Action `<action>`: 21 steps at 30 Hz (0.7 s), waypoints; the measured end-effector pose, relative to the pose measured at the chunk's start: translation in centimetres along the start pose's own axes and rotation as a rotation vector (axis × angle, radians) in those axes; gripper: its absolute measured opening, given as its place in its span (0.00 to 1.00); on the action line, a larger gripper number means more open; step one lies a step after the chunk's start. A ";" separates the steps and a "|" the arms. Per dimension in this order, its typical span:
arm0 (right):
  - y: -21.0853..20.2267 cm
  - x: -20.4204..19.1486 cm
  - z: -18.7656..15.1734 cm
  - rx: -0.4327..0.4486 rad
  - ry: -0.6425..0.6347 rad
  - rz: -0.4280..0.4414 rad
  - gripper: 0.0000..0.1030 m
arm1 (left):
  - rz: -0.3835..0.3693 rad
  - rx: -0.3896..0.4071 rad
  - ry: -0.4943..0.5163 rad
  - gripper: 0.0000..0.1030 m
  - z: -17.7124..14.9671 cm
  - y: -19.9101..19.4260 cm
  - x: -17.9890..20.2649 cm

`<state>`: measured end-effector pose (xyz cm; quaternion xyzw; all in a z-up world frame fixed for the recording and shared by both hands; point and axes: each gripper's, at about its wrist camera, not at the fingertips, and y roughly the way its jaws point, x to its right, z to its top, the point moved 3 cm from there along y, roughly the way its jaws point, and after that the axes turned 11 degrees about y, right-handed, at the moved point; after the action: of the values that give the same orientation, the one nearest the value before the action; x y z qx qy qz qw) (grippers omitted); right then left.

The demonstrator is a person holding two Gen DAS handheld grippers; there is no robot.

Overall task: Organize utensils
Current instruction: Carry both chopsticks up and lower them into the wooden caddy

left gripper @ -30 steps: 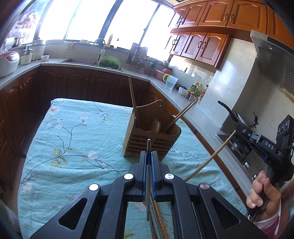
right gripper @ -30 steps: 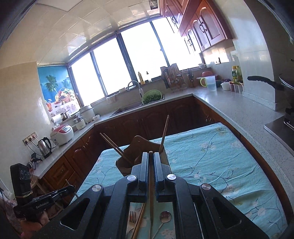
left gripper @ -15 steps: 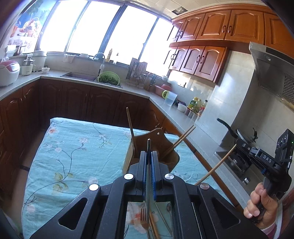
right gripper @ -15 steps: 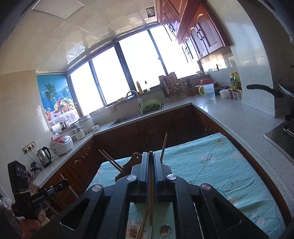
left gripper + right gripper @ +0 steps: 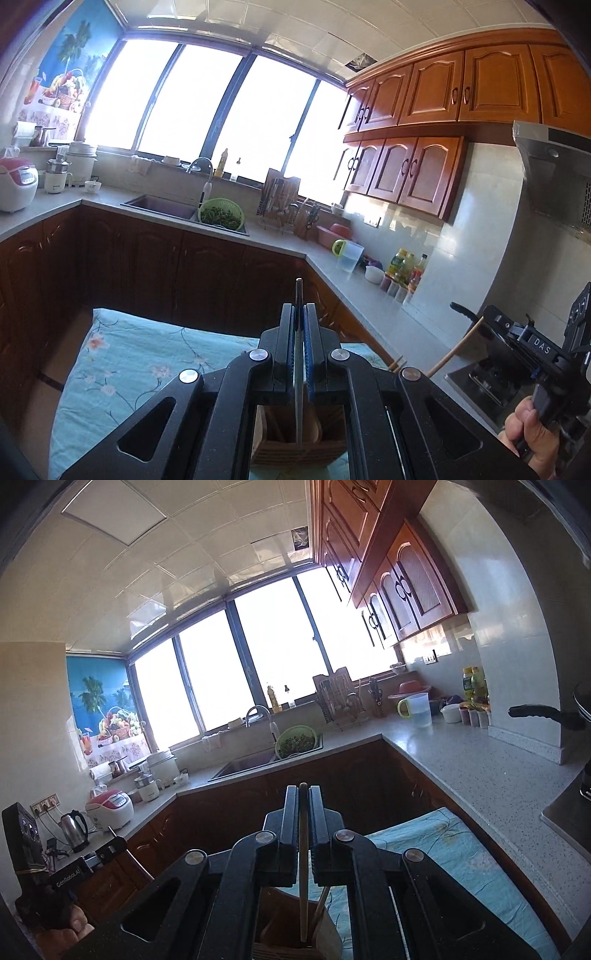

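Note:
My left gripper (image 5: pixel 299 310) is shut on a thin grey metal utensil (image 5: pixel 297 387). The utensil hangs down over the wooden utensil holder (image 5: pixel 280 443), which shows between the gripper's arms. My right gripper (image 5: pixel 303 790) is shut on a wooden chopstick (image 5: pixel 303 853) whose lower end reaches into the same holder (image 5: pixel 328 938), beside another stick. The left wrist view shows the right gripper (image 5: pixel 489 321) at the right with its chopstick (image 5: pixel 456 347), and a hand below it. The right wrist view shows the left gripper (image 5: pixel 118 843) at the far left.
The holder stands on a table with a teal floral cloth (image 5: pixel 147 354). An L-shaped counter (image 5: pixel 480 768) runs around it, with a sink, a green colander (image 5: pixel 221 216), a clear jug (image 5: pixel 419 709), bottles, a rice cooker (image 5: pixel 110 806) and a kettle. A black pan handle (image 5: pixel 535 712) sticks out at the right.
Both grippers have risen and tilted upward, still closed on their utensils. The holder has slid from ahead of them to beneath them, and the table has dropped low in both views.

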<state>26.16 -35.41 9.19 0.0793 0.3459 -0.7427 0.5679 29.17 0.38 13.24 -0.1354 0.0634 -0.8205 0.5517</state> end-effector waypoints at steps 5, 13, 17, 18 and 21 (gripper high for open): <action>2.0 0.2 -2.0 -0.001 -0.049 -0.025 0.04 | 0.051 0.005 -0.009 0.02 -2.6 3.4 0.2; 4.8 1.7 -6.4 -0.087 -0.045 -0.053 0.05 | 0.074 -0.059 -0.016 0.02 -7.1 7.7 1.3; 5.7 2.8 -7.9 -0.135 -0.010 -0.062 0.05 | 0.063 -0.108 -0.029 0.03 -8.3 9.8 1.2; 6.0 3.1 -8.1 -0.147 -0.001 -0.063 0.05 | 0.063 -0.119 -0.030 0.03 -8.4 10.3 1.1; 6.2 3.3 -8.3 -0.153 -0.001 -0.070 0.05 | 0.073 -0.123 -0.018 0.04 -8.1 11.0 1.1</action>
<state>28.29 -33.73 -1.39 0.0230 0.4040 -0.7333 0.5463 36.22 -5.22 2.82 -0.1738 0.1135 -0.7931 0.5726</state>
